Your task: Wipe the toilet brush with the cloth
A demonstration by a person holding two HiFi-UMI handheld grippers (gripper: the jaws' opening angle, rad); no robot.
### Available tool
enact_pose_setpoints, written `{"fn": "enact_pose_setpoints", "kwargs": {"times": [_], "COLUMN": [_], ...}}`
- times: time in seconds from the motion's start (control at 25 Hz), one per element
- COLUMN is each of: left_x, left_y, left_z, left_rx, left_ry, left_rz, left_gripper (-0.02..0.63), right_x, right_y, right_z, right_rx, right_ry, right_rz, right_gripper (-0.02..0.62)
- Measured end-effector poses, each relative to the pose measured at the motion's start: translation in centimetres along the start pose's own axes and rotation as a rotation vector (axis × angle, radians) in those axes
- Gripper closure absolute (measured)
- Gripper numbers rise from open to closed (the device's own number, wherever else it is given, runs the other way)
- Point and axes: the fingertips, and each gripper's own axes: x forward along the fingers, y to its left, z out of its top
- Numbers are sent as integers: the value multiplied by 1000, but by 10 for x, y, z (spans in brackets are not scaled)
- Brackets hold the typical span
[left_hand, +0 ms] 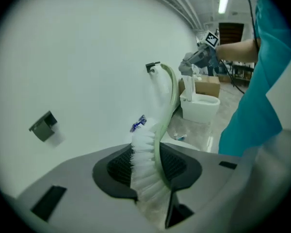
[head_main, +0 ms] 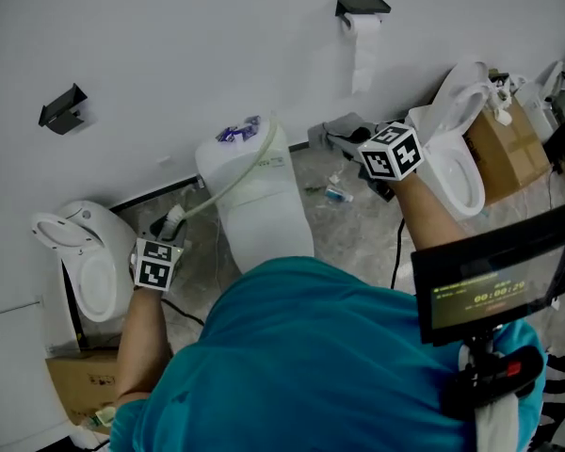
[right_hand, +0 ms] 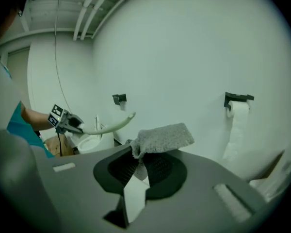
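The toilet brush point(left_hand: 143, 176) is held off the floor at the person's left side, with its white bristle head seated between the jaws of the left gripper point(head_main: 169, 226). These jaws stand narrow and are closed onto the bristles. The pale green handle is left wholly free, which is probably the reason for gripping at this end: the cloth can then run along the full length of the handle without meeting the jaws. The long axis of the brush runs from the bristle head up and away from the left gripper toward the wall. The handle is curved, and seen from the head it arcs over the lid of the middle toilet point(head_main: 264, 210), with its free tip pointing toward the person's right side. The grey cloth point(right_hand: 165, 137) is in the right gripper point(right_hand: 144, 161), whose jaws are closed on one edge of it. Most of the cloth stands out beyond the jaw tips as a folded pad, and this hold appears intended to present a broad soft face to the handle. Cloth and brush are well apart and no contact exists, so wiping has not begun. The next step would call for bringing the pad onto the handle. A second toilet point(head_main: 85, 262) stands to the left and a third point(head_main: 452, 158) to the right. A toilet roll point(head_main: 363, 24) hangs from its holder on the wall.
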Motion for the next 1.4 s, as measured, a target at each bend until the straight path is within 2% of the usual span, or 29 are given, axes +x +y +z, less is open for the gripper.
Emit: {"fn": "enact_pose_setpoints", "kwargs": {"times": [0.12, 0.24, 0.36, 0.6, 0.8, 0.96, 1.08, 1.28, 1.32, 1.4], "left_x": [17, 38, 70, 177, 251, 293, 310, 323, 324, 323], "left_y": [-18, -43, -67, -132, -186, -219, -237, -260, -263, -266], "left_z": [-20, -36, -57, -127, -193, -236, -260, -270, -269, -265], "left_rx": [-112, -236, -348, -538, -644, -752, -790, -797, -796, -806], "left_ry": [39, 86, 150, 316, 465, 536, 576, 594, 597, 593], "left_rz": [-66, -153, -224, -346, -353, -319, -279, -276, -285, -304], "left_gripper": [456, 456, 456, 456, 456, 454, 453, 437, 420, 336], "right_x": [1, -1, 7, 41, 52, 49, 42, 32, 30, 27], "right_y": [21, 35, 41, 26, 22, 14, 8, 4, 4, 7], "right_z": [-3, -11, -26, -85, -130, -163, -187, -214, -216, -216], "right_rx": [56, 90, 131, 238, 271, 301, 317, 339, 341, 343], "right_ry": [-96, -132, -134, -80, -16, 16, 41, 72, 73, 72], "right_rz": [48, 73, 89, 73, 75, 79, 78, 82, 83, 86], "right_gripper": [560, 560, 560, 560, 560, 560, 560, 560, 560, 560]}}
